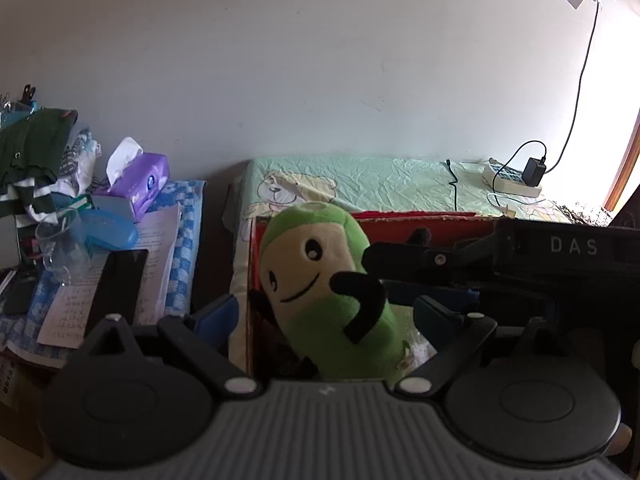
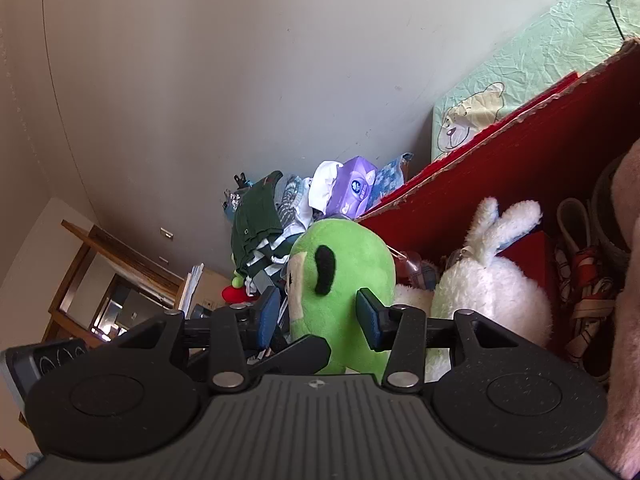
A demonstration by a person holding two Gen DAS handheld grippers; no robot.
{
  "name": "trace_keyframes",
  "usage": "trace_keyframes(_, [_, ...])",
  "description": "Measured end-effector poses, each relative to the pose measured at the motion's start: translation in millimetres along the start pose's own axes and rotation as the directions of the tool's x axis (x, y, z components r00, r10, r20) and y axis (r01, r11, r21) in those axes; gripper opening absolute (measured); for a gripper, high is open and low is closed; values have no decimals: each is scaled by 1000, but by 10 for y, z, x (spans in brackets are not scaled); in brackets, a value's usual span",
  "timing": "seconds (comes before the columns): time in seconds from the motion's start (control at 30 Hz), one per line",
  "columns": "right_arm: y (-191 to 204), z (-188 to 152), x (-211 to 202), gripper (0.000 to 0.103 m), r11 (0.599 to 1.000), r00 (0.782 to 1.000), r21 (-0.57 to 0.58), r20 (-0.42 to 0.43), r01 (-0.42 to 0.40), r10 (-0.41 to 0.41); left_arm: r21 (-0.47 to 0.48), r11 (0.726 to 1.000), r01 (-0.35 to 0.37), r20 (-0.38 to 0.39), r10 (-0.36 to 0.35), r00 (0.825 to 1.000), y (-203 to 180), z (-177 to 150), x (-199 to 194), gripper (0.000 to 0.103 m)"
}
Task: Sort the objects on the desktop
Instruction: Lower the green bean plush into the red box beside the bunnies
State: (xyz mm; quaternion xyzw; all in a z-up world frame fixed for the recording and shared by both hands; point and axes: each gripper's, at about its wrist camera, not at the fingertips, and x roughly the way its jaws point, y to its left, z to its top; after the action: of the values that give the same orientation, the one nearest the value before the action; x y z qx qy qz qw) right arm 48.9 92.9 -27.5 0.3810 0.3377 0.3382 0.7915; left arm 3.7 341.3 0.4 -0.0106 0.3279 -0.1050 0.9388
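Note:
A green plush toy [image 1: 320,276] with a cream face and black arms leans tilted over the left wall of a red cardboard box [image 1: 420,220]. My left gripper [image 1: 326,314] is open wide, its blue pads clear of the toy on both sides. From the right, my right gripper [image 1: 394,246] reaches to the toy's head. In the right wrist view the right gripper [image 2: 318,316] is shut on the green plush toy [image 2: 344,264], pads against its body. A white rabbit plush [image 2: 488,280] lies inside the red box [image 2: 500,168].
Left of the box, a blue checked cloth holds a purple tissue pack [image 1: 140,178], papers, a black phone [image 1: 120,284], a plastic cup [image 1: 60,240] and piled clothes [image 1: 32,156]. A power strip with charger [image 1: 512,182] sits behind on the green sheet. A hand [image 2: 628,280] fills the right edge.

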Motion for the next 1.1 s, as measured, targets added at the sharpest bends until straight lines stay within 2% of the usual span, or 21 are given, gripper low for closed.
trace_keyframes(0.5, [-66, -55, -190, 52, 998, 998, -1, 12, 65, -65, 15, 1000, 0, -5, 1, 1000, -114, -25, -8, 95])
trace_keyframes(1.1, [-206, -75, -41, 52, 997, 997, 39, -26, 73, -72, 25, 1000, -7, -21, 8, 1000, -154, -72, 3, 95])
